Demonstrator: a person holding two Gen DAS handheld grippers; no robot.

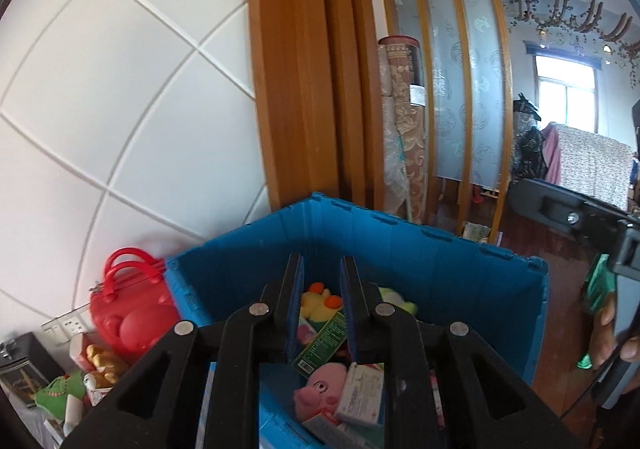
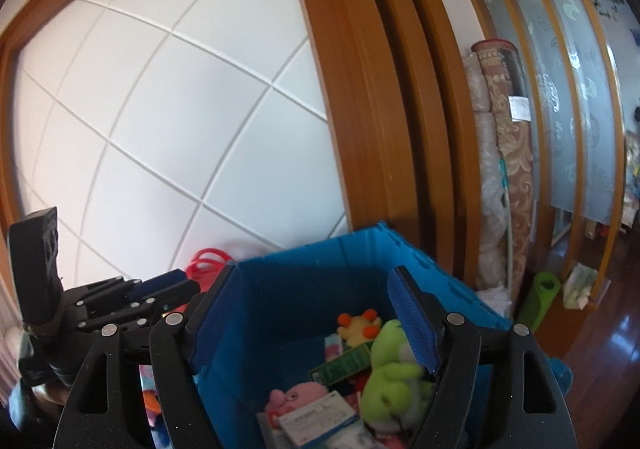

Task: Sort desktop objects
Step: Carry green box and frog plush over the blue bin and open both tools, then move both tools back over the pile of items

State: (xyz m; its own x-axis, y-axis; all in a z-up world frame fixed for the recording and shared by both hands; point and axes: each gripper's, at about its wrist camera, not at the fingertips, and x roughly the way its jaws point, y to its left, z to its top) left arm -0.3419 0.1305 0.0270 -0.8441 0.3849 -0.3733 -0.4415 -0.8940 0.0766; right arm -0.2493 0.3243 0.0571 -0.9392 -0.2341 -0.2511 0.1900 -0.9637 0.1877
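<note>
Two grippers hang over the open blue crate (image 1: 420, 273), which stands against the white panelled wall (image 1: 120, 109) beside a wooden door frame (image 1: 304, 69). The left gripper (image 1: 322, 309) has its fingers (image 1: 294, 305) drawn near together with only a narrow gap, and nothing sits between them. Through that gap, down in the crate, show a yellow plush duck (image 1: 314, 301) and a green box (image 1: 322, 341); lower lie a pink plush pig (image 1: 320, 389) and a white medicine box (image 1: 360, 395). The right gripper (image 2: 316, 325) stands wide apart, its fingers (image 2: 412, 325) empty. A green plush frog (image 2: 390, 377) lies in the crate just under and beside the right-hand finger; whether it touches the pad I cannot tell. The duck, green box, pig and medicine box lie below between the spread fingers, apart from them. Left of the crate a red handbag-shaped case (image 1: 128, 305) leans at the wall, with small toys (image 1: 80, 381) heaped in front of it. A rolled patterned carpet (image 1: 404, 121) stands upright behind the crate.
</note>
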